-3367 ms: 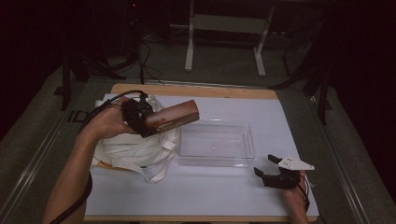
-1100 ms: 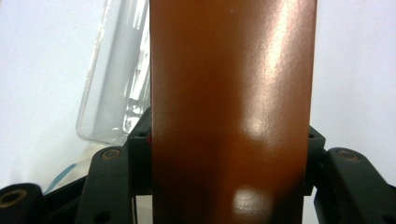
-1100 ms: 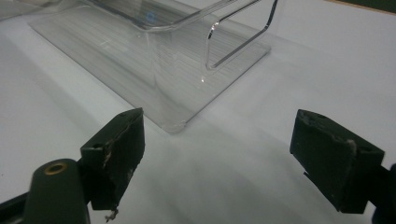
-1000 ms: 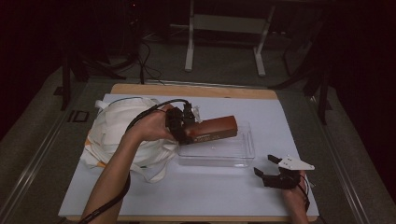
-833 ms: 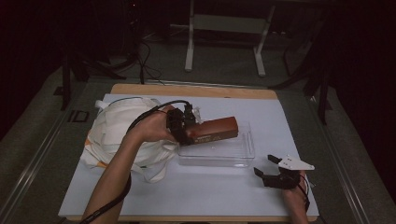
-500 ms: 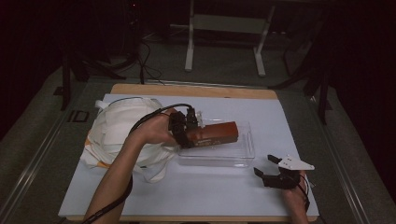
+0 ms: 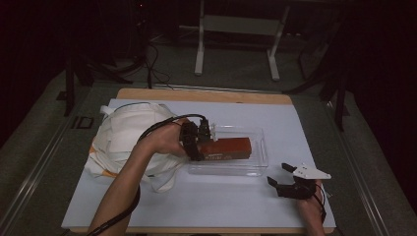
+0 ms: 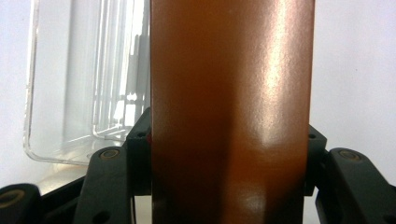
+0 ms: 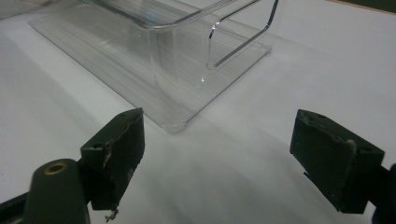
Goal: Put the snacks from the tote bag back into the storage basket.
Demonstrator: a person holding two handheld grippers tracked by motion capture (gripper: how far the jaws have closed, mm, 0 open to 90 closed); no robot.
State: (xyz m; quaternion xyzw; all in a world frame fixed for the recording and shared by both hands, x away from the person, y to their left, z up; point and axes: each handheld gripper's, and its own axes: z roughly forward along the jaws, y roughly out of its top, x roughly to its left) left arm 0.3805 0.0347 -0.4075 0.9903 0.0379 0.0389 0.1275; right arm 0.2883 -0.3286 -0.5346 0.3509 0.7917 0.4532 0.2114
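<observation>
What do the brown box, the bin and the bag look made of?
Brown box: likely coated card or plastic with a satin sheen, showing soft highlights. Bin: clear, glossy rigid plastic; the table shows through it. Bag: off-white cloth, matte, slumped in folds.

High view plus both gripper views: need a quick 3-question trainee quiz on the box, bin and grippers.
1. True or false: the right gripper is shut on the clear bin.
2. Multiple choice: what does the left gripper hold? A) white bag B) brown box C) nothing
3. Fill in: the brown box is over the ____.

Key
1. False. Its fingers stand wide apart on the white mat, short of the bin's corner.
2. B. The fingers clamp both sides of the box in the left gripper view.
3. Bin. Whether it touches the bottom can't be told; the white bag lies to the left.
</observation>
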